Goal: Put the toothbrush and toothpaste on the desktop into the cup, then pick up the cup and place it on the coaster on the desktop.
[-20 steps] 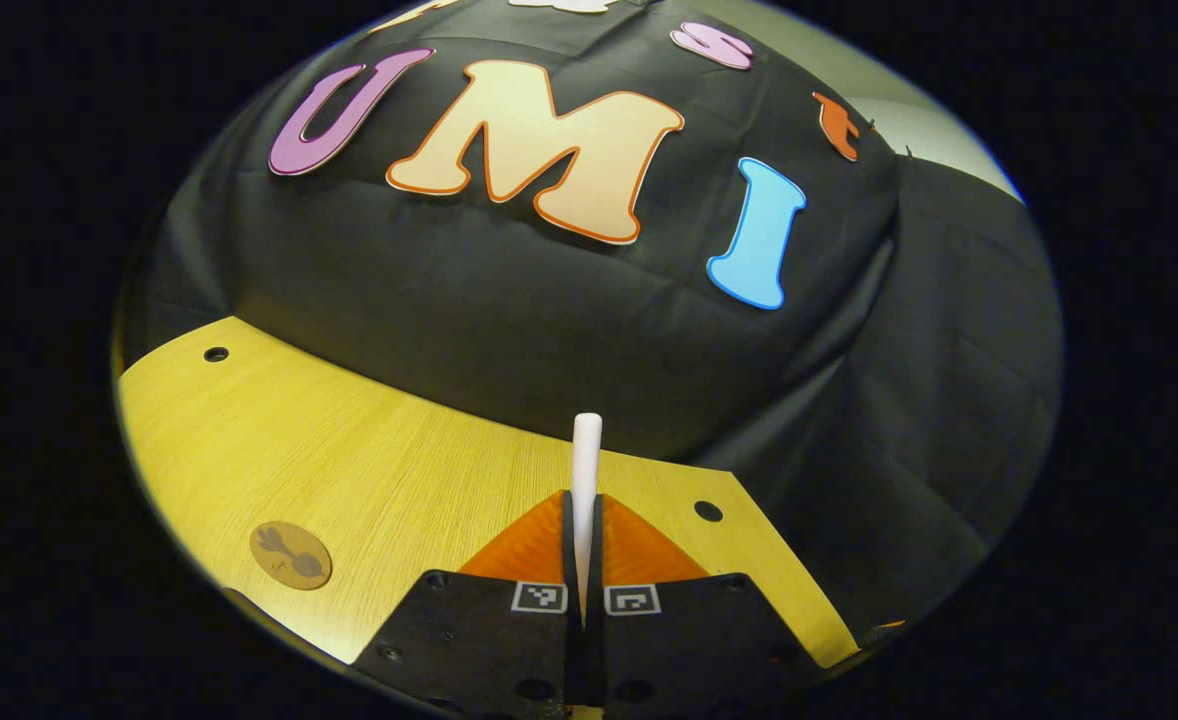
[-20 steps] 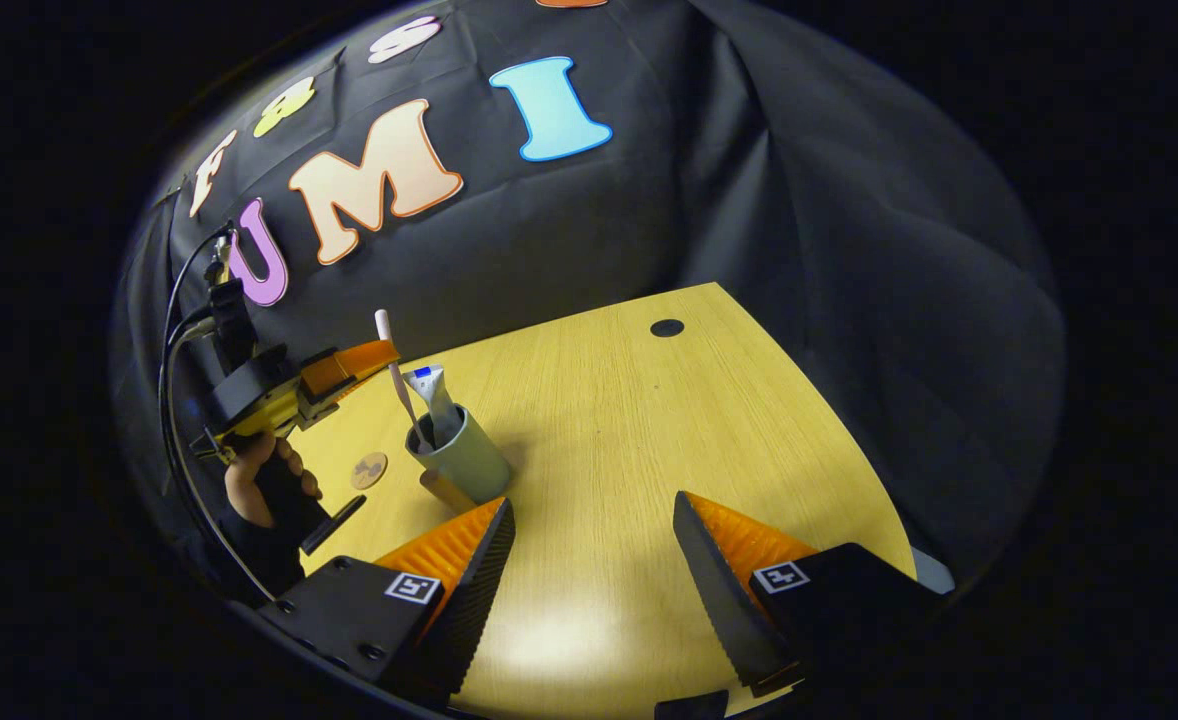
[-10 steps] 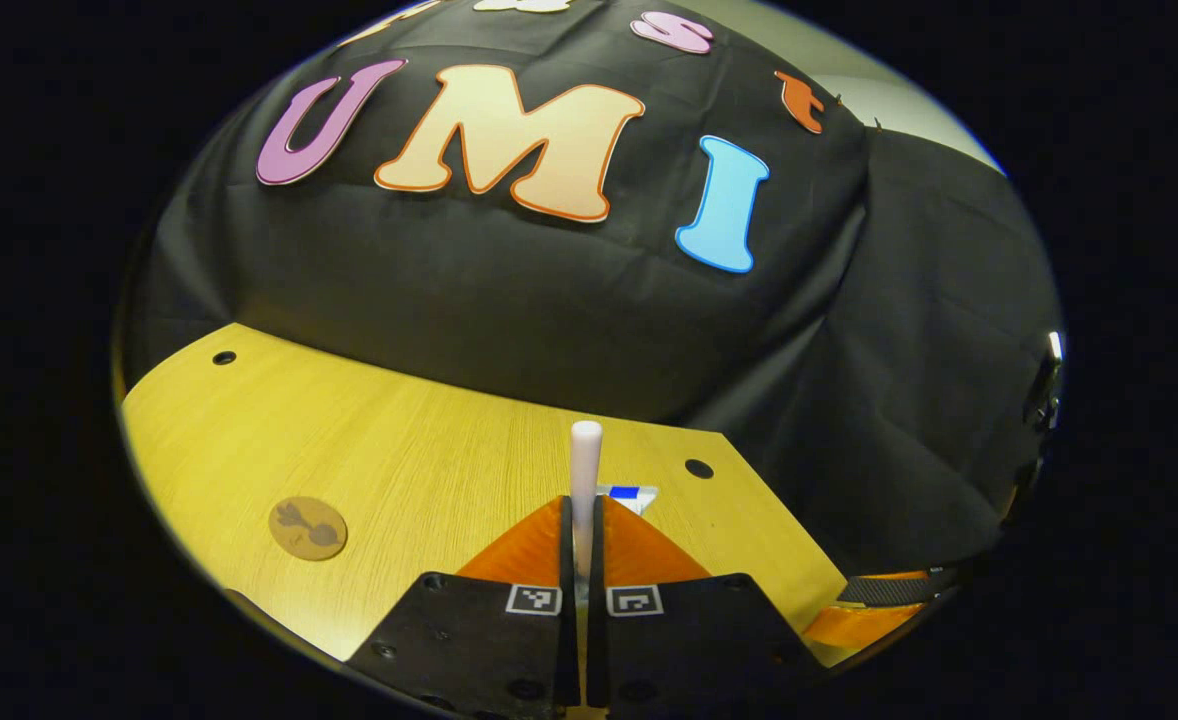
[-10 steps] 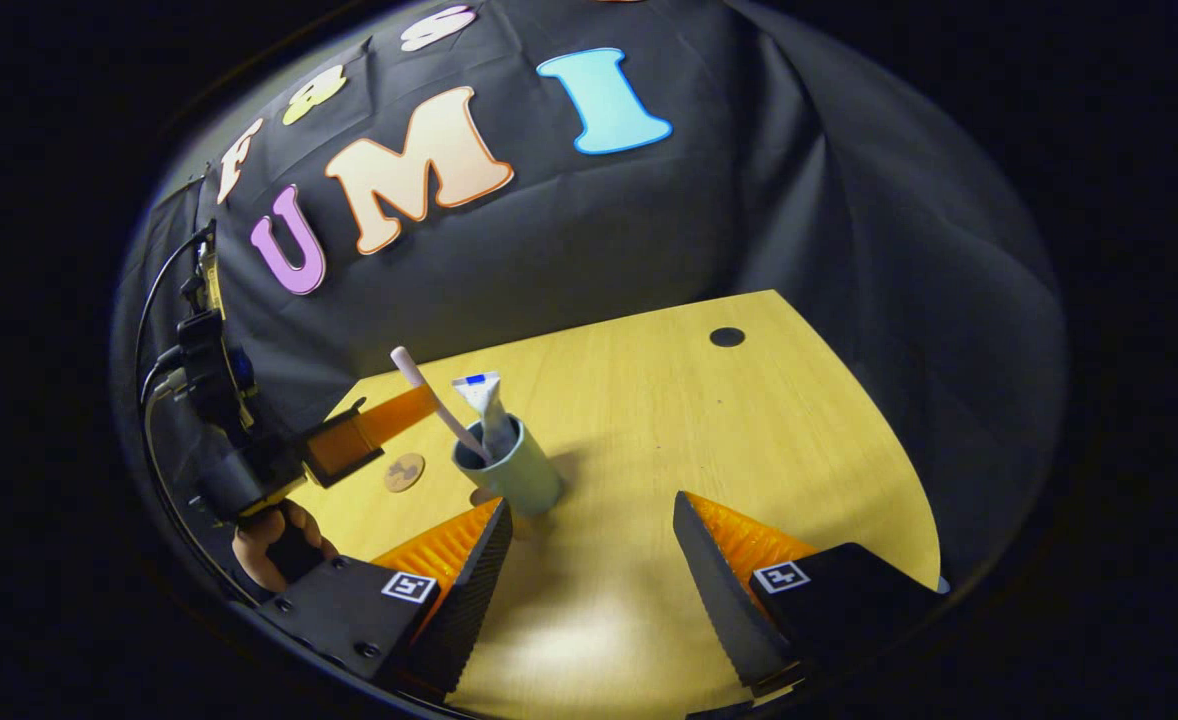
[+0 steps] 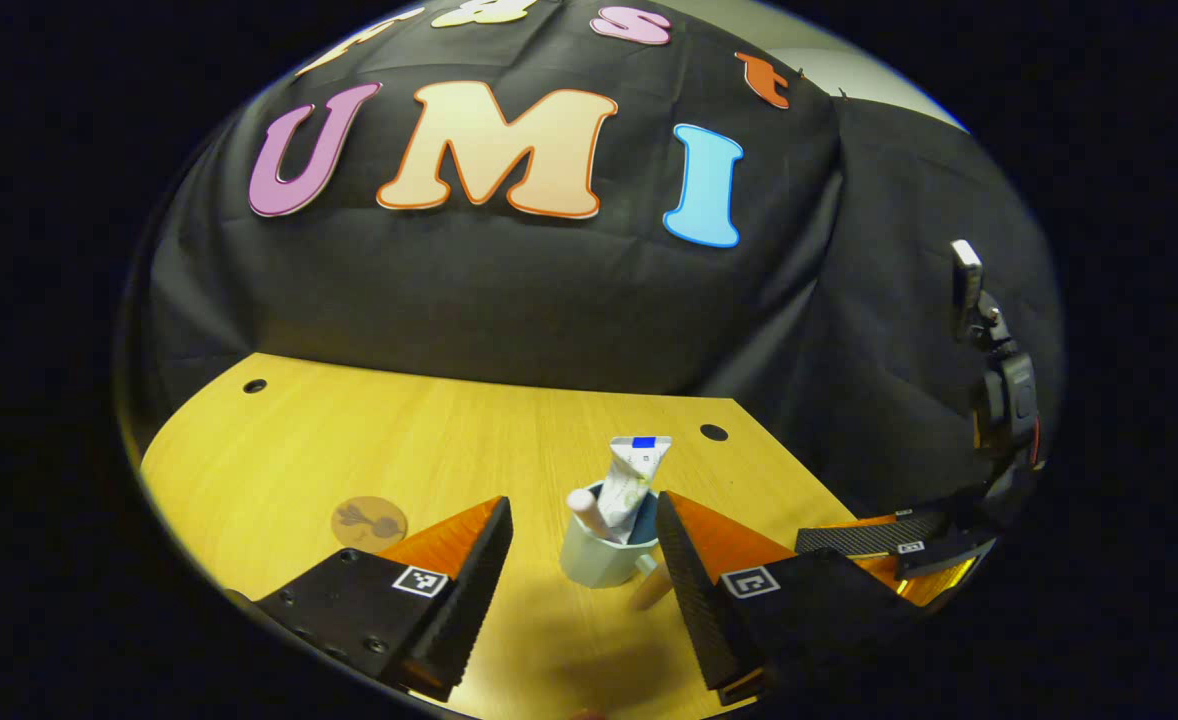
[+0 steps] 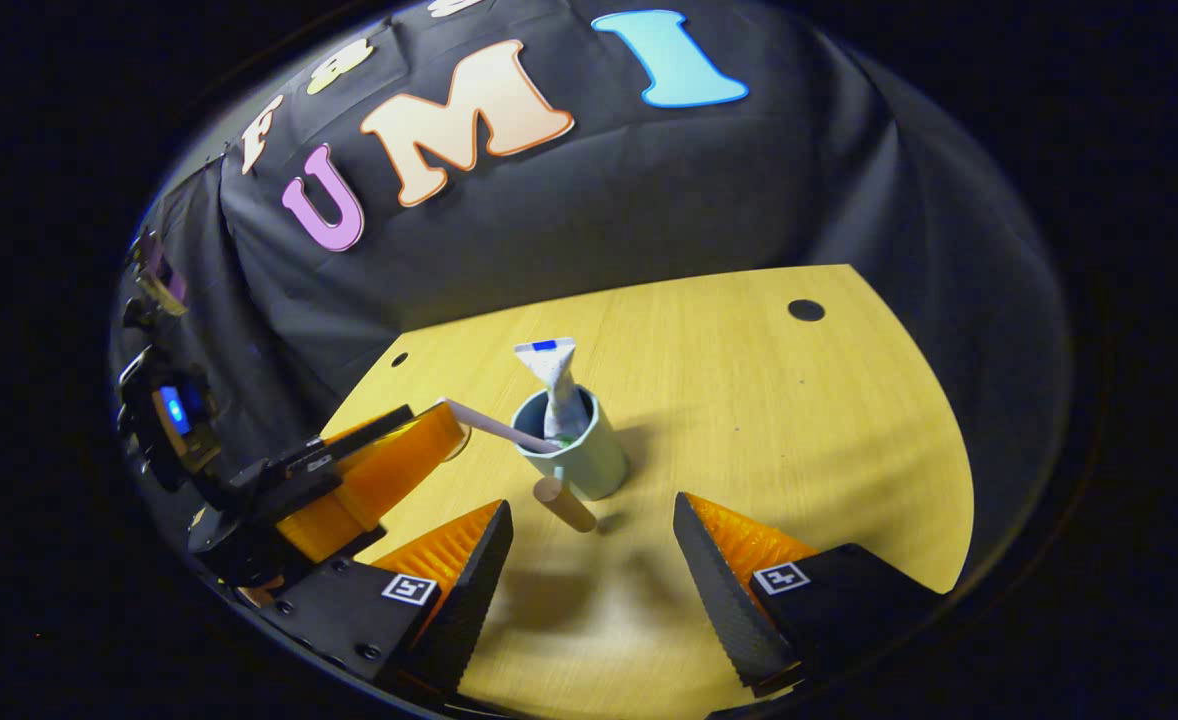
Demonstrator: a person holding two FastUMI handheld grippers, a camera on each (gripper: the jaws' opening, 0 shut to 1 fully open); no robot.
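A pale blue cup [image 5: 597,560] with a wooden handle [image 5: 649,592] stands on the wooden desktop [image 5: 429,450]. A white toothpaste tube [image 5: 634,468] stands upright in it, and a white toothbrush [image 5: 587,510] leans over its rim. My left gripper [image 5: 581,515] is open, with the cup just ahead between its fingers, untouched. In the right gripper view the cup [image 6: 577,458], the toothpaste tube [image 6: 552,378] and the toothbrush [image 6: 494,428] lie just beyond my open right gripper [image 6: 589,508]. The left gripper [image 6: 427,428] sits to the cup's left. The round brown coaster [image 5: 369,522] lies left of the cup.
The right gripper [image 5: 849,540] reaches in from the right edge of the left gripper view. Dark cable holes [image 5: 714,432] [image 6: 806,309] mark the desktop near its back edge. The black cloth wall closes the booth behind the desk.
My left gripper has let go of the toothbrush, opened and drawn back; the toothbrush now leans in the cup. My right gripper has moved closer to the cup.
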